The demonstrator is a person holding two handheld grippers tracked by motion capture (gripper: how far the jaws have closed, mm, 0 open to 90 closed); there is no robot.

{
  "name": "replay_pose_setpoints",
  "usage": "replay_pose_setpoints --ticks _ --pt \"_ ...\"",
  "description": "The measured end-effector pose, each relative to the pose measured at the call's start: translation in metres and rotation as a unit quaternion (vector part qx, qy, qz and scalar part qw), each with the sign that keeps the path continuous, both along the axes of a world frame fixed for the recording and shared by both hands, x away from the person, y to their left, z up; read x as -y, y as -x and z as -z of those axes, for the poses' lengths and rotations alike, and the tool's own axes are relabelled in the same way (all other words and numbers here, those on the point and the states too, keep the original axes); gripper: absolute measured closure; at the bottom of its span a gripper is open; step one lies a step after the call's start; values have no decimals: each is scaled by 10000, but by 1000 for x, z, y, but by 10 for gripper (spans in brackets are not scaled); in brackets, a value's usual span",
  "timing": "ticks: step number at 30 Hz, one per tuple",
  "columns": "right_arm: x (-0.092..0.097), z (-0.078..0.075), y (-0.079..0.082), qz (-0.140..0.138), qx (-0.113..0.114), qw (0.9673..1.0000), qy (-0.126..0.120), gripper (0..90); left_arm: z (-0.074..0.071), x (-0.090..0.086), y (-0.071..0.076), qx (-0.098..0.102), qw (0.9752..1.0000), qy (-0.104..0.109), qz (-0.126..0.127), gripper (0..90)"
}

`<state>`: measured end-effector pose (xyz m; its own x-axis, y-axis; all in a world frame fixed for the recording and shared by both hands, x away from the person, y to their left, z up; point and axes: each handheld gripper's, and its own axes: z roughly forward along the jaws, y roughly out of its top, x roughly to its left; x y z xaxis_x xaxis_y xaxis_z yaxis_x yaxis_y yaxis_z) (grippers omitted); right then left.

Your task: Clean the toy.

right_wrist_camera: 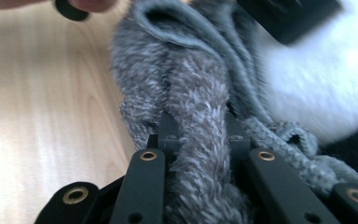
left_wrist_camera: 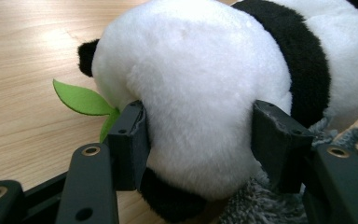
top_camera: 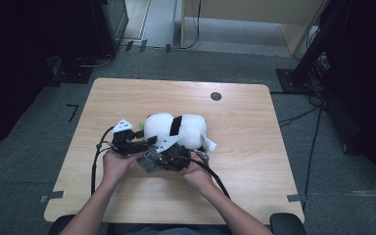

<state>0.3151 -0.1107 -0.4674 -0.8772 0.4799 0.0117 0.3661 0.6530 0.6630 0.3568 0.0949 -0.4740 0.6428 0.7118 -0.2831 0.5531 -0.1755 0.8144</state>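
Plush panda (left_wrist_camera: 200, 93): lying on its side on the wooden table (top_camera: 254, 161), clamped at one rounded end by left gripper (left_wrist_camera: 200, 144). Both pads dug into the white fur, one each side of the bulge, black patch just below the jaws. Green felt leaf (left_wrist_camera: 81, 100) sticking out just beside the near-side jaw, resting on the table. Black band of the toy further along the body, past the far-side jaw.

Grey fuzzy cloth (right_wrist_camera: 191, 116): pinched by right gripper (right_wrist_camera: 198, 140), jaws nearly together with one thick fold squeezed between them. Rest of cloth bunched ahead of the jaws, pressed up against the panda's white fur. Knitted cord-like edge spilling out just beside one jaw.

From above: left gripper (top_camera: 136, 142) and right gripper (top_camera: 169, 155) close together at the near side of the panda (top_camera: 176, 128), cloth (top_camera: 151, 160) between them. White tag (top_camera: 209, 143) hanging off the toy's end beyond the right gripper. Black round inset (top_camera: 216, 96) in the table well beyond the toy.
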Motion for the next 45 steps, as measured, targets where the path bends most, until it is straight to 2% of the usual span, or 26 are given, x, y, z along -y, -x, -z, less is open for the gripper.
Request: replay_pose_setpoints --ticks 2,8,18,36,39,45 --pt "5 1 -2 90 -86 9999 -61 760 0 0 0 6 10000 -16 5 410" --pt "26 -6 5 217 10 9997 -84 760 0 0 0 12 10000 -30 14 411" --pt "58 -14 12 474 -46 9986 -231 757 1 1 0 34 10000 -83 41 415" --pt "105 -25 25 873 -101 9959 -212 754 1 1 -1 34 10000 -21 42 419" --pt "107 -26 27 870 -137 9958 -249 755 1 1 -1 21 10000 -20 38 418" --pt "88 -28 31 580 -120 9977 -316 755 2 1 -1 42 10000 -5 29 418"
